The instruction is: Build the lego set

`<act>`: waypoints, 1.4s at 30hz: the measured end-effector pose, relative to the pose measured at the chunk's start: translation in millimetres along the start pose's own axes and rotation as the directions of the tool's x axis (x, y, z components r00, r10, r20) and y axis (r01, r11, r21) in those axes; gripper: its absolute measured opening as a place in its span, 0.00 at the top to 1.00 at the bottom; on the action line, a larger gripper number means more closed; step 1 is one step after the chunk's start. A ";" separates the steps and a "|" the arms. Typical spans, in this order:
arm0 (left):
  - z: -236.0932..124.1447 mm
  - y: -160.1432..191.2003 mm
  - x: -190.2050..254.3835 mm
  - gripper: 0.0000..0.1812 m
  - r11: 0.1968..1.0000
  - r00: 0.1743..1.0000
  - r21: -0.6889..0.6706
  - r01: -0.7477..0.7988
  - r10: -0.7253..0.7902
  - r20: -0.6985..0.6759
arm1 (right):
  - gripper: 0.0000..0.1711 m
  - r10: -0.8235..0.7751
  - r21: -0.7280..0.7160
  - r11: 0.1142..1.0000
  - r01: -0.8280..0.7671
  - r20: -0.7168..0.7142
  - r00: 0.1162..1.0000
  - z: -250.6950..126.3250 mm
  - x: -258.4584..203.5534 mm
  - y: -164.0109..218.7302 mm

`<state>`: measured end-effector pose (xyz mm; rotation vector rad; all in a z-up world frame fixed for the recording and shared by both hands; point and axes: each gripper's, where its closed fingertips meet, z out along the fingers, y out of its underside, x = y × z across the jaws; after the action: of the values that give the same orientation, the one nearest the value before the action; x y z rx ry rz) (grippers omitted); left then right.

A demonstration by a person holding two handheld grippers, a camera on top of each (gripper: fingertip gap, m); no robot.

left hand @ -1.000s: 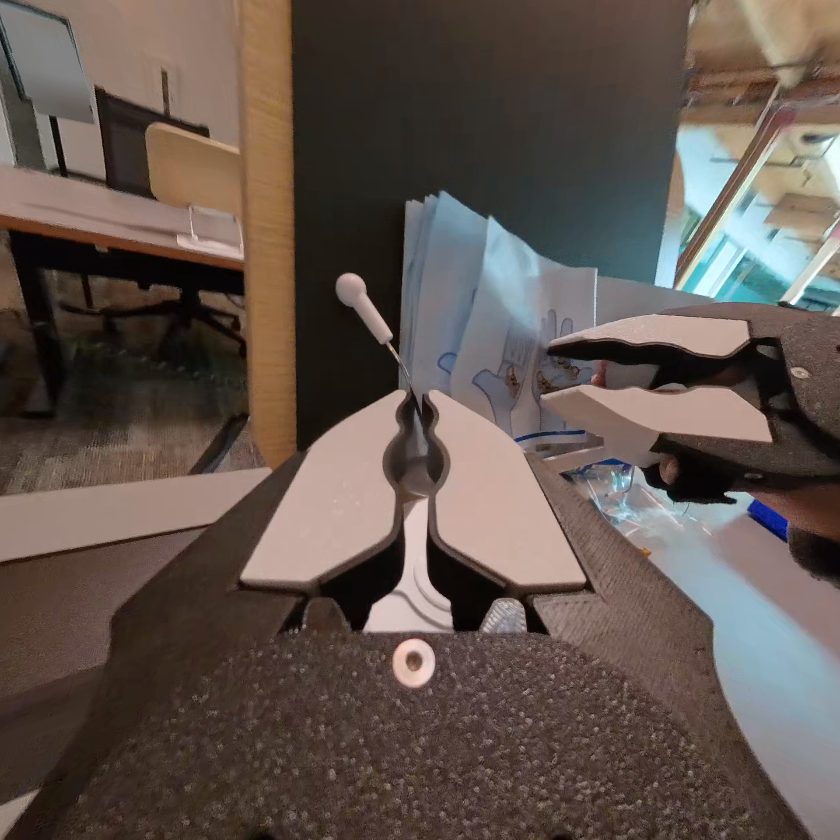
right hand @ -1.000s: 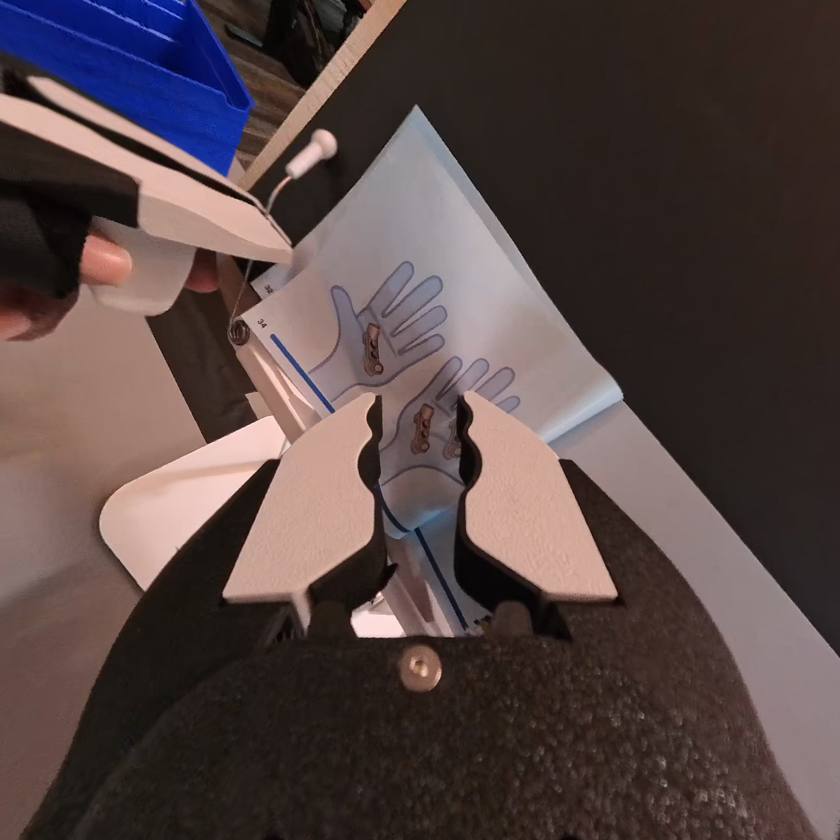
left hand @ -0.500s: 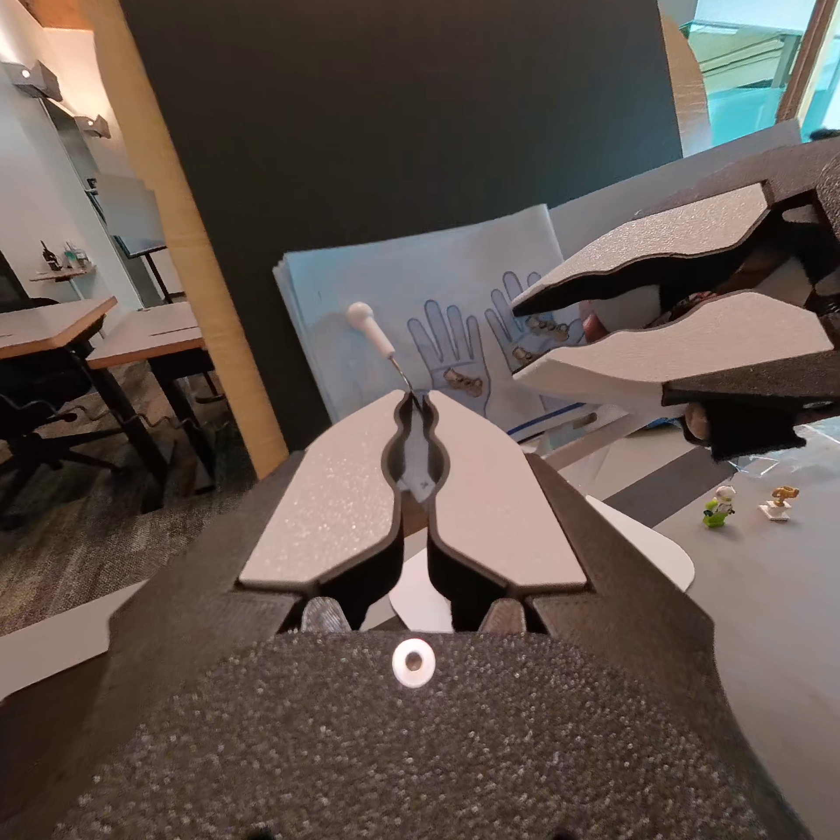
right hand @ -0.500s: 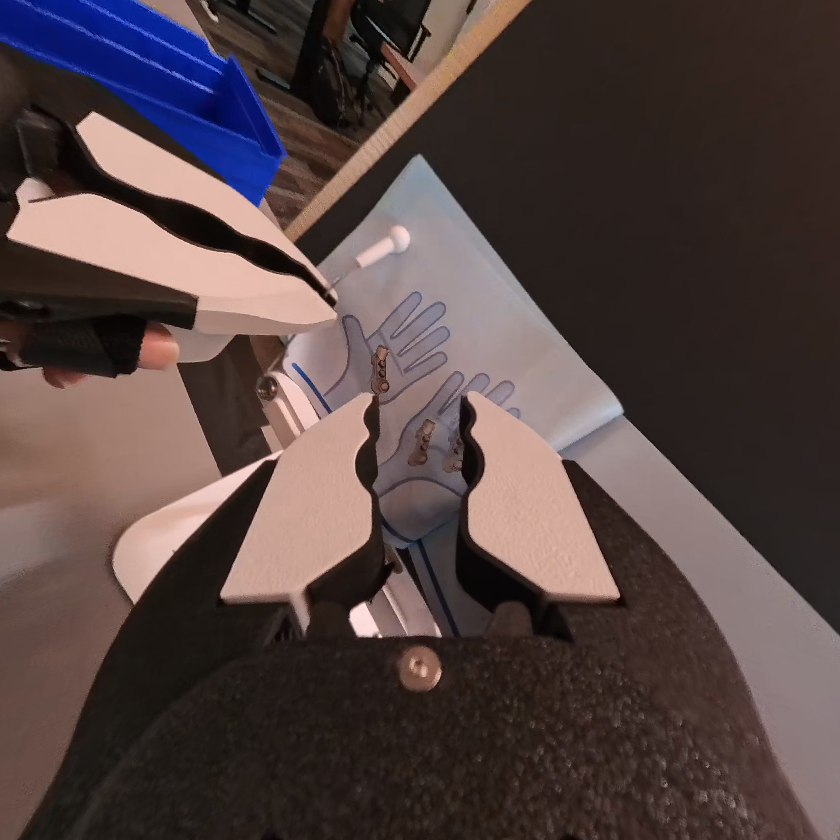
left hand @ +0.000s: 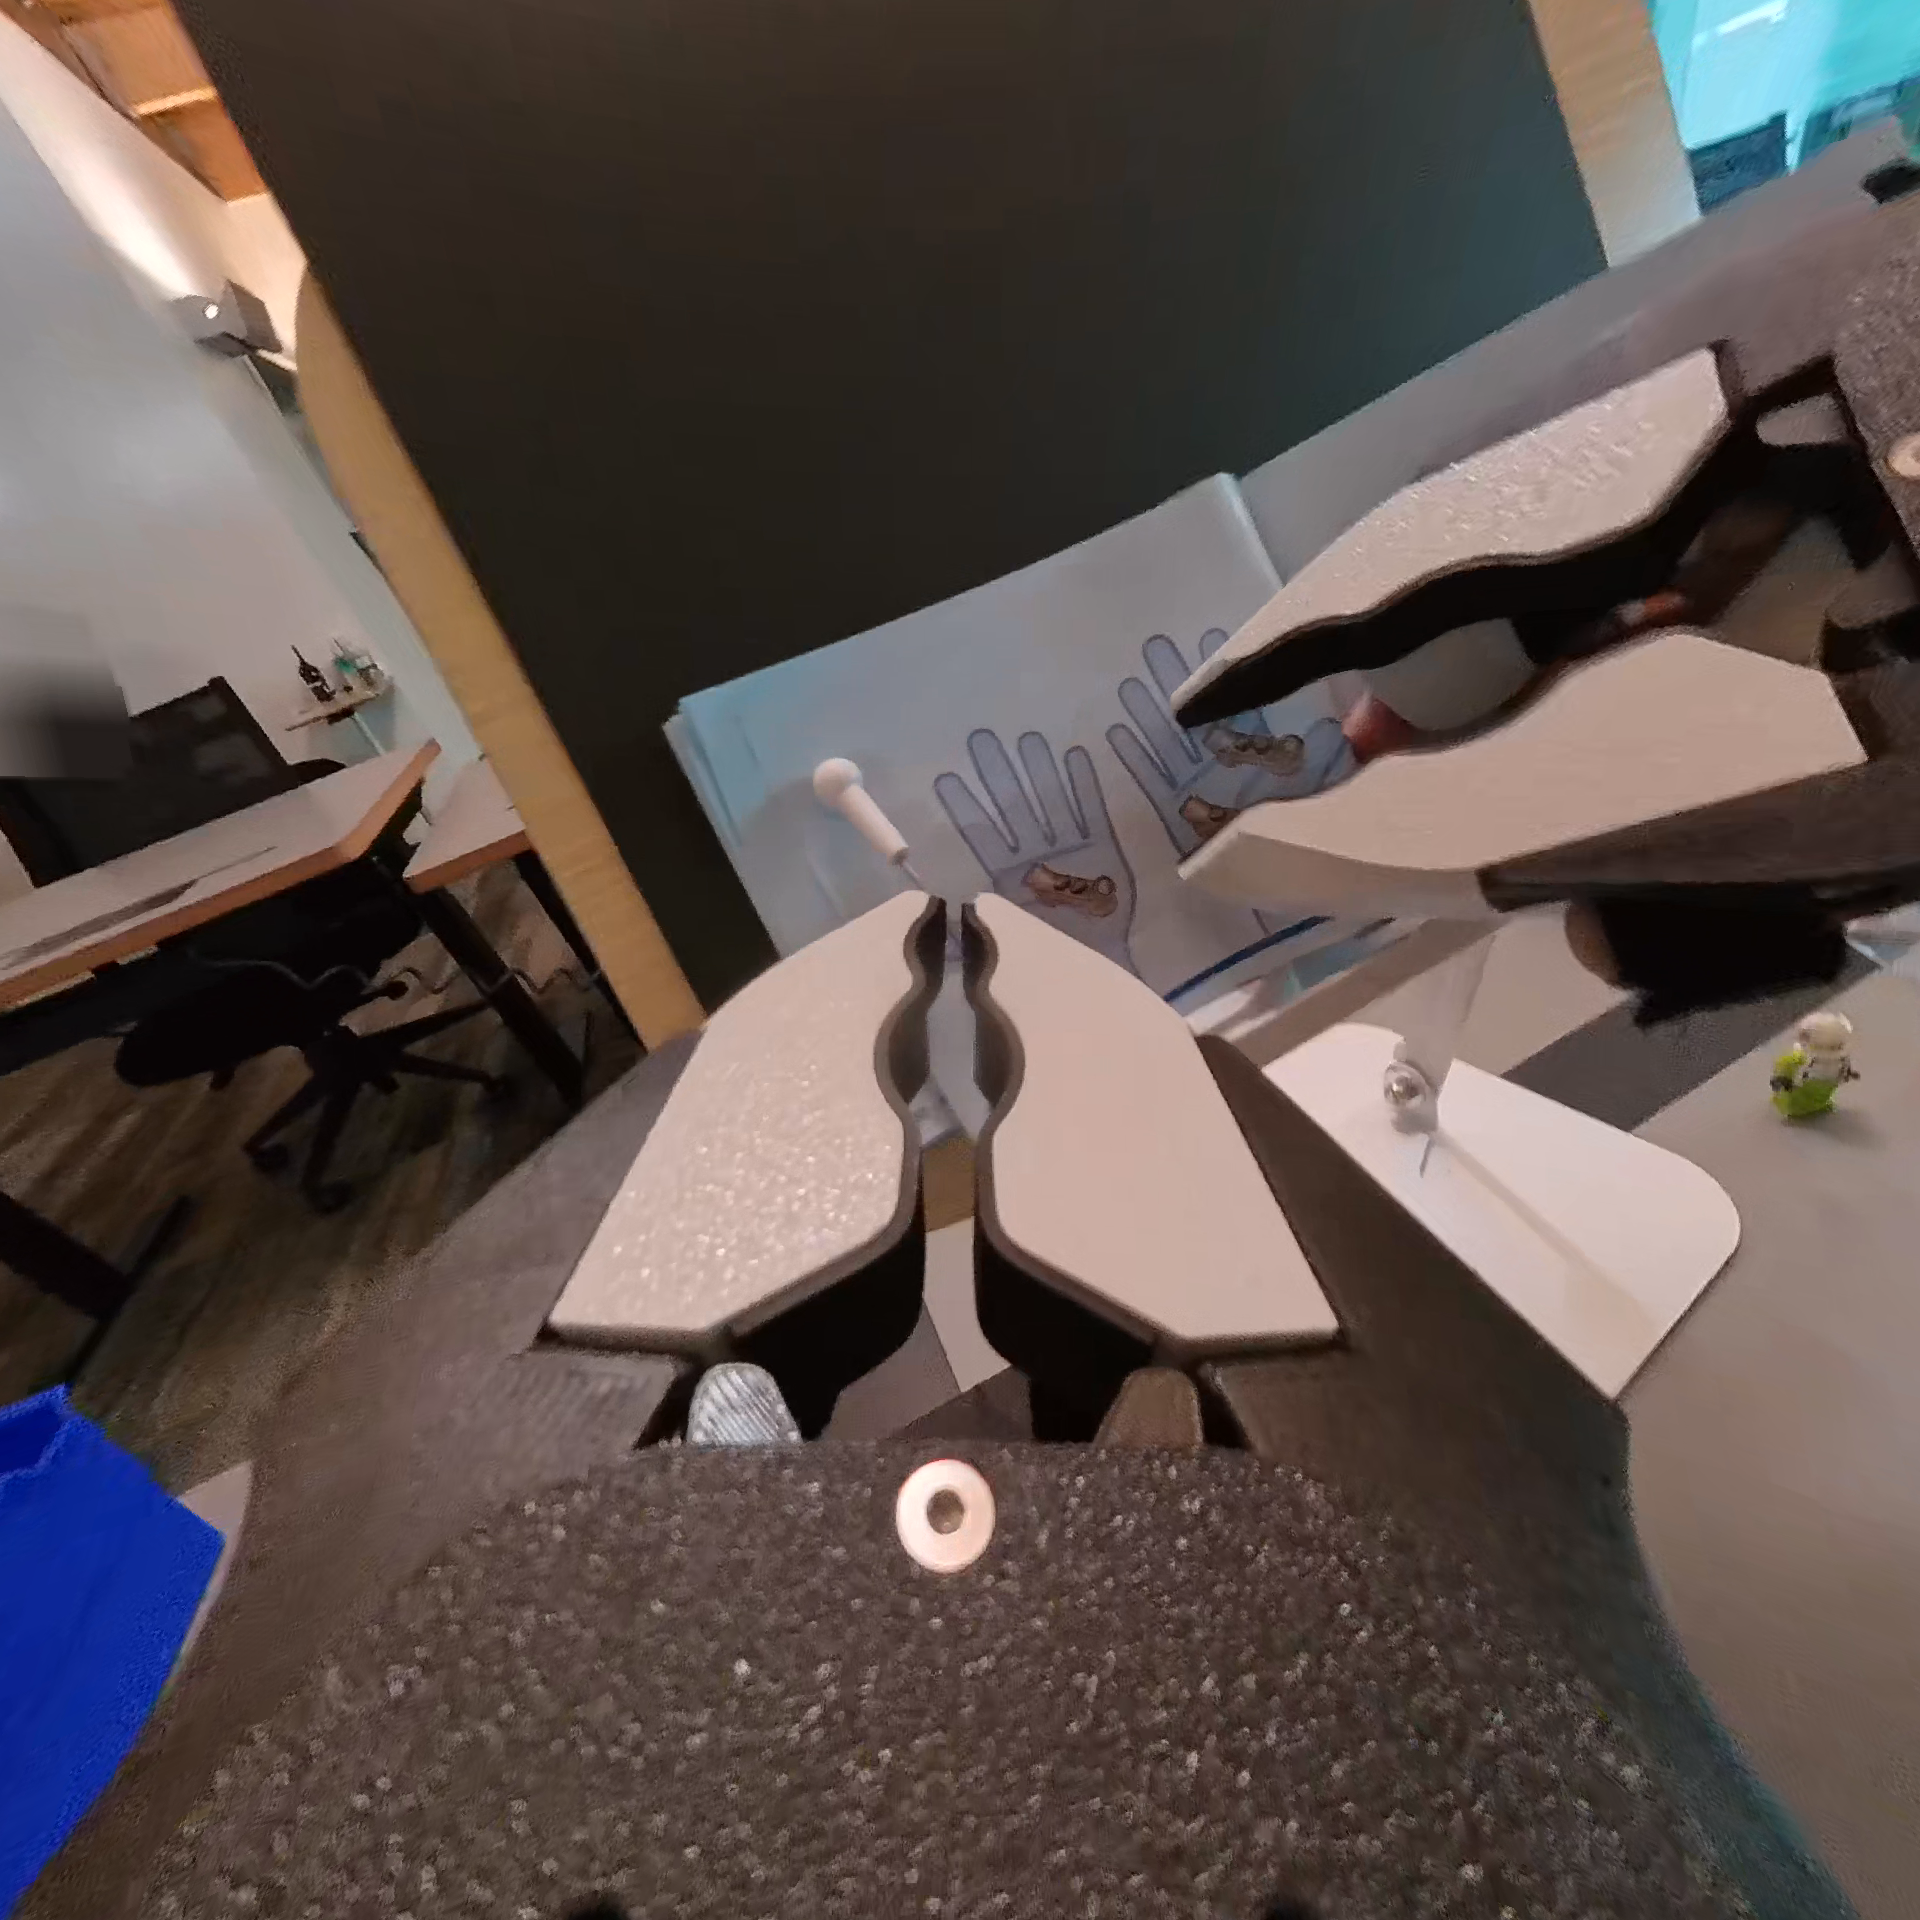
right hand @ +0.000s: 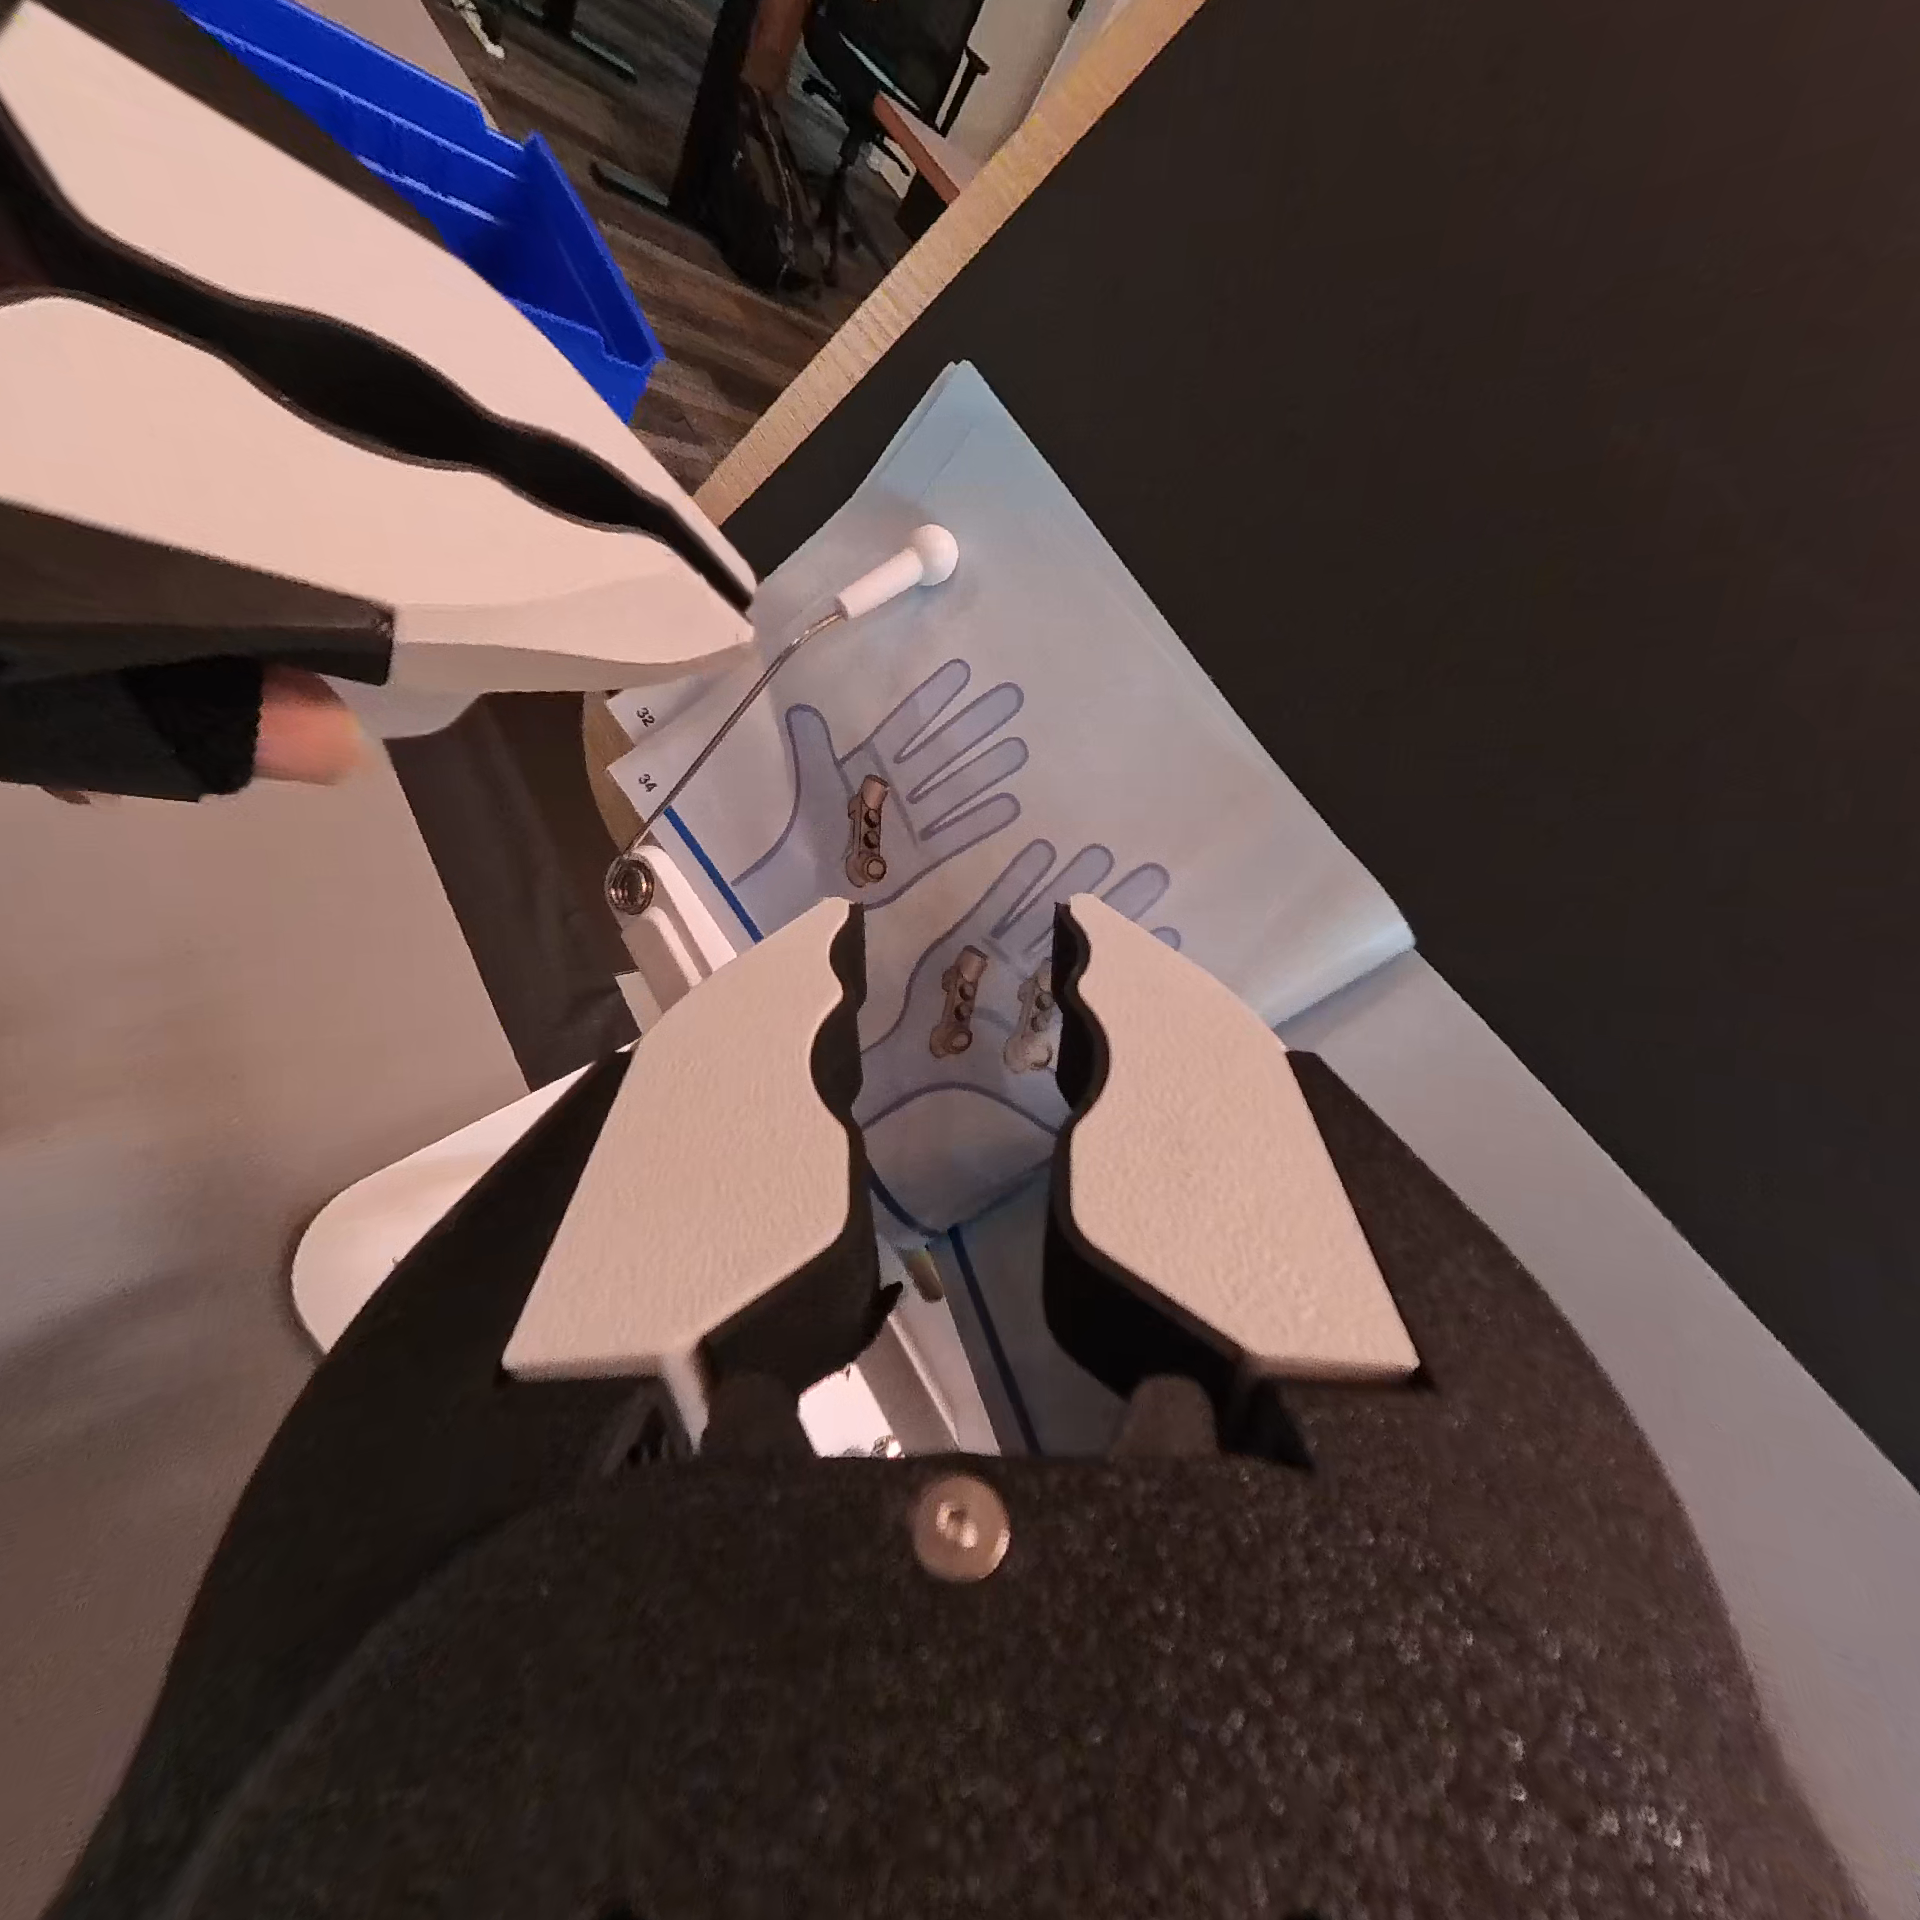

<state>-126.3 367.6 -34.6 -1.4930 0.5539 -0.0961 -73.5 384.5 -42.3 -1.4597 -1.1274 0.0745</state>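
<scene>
The light-blue instruction booklet (left hand: 914, 727) stands open on a white stand (left hand: 1558, 1247) against a black panel. A wire page-holder arm with a white tip (left hand: 836, 774) runs from the stand's pivot up across the page. My left gripper (left hand: 951, 909) is shut on this wire just below the white tip; it also shows in the right wrist view (right hand: 743, 623). My right gripper (right hand: 961, 914) is open and empty, close in front of the booklet (right hand: 1091, 727); in the left wrist view it (left hand: 1184, 790) hovers to the right. A small green-and-white minifigure (left hand: 1813, 1070) stands on the table.
The black panel (left hand: 831, 312) with a wooden edge blocks the space behind the booklet. A blue bin (right hand: 499, 208) sits at the left. The stand's base (right hand: 395, 1226) lies on the grey table. Desks and an office chair (left hand: 312, 997) stand beyond. The tips of one gripper are about 6 cm away from the tips of the other. The small green-and-white minifigure (left hand: 1813, 1070) sits 30 cm or so from the ends of my right fingers.
My left gripper has carried the wire arm over, so its white tip now lies in front of the page. The right gripper stays open and has drawn closer to the booklet.
</scene>
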 end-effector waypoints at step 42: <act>-11.8 -4.6 55.7 1.00 0.970 0.972 -0.086 -0.227 0.231 0.033 | 0.86 -0.021 -0.166 0.985 -0.034 -0.319 0.948 -87.4 71.6 86.3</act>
<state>-81.3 334.5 -46.1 -1.4964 0.6991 0.1400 68.6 384.9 -48.0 -1.5604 -0.8785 -0.2525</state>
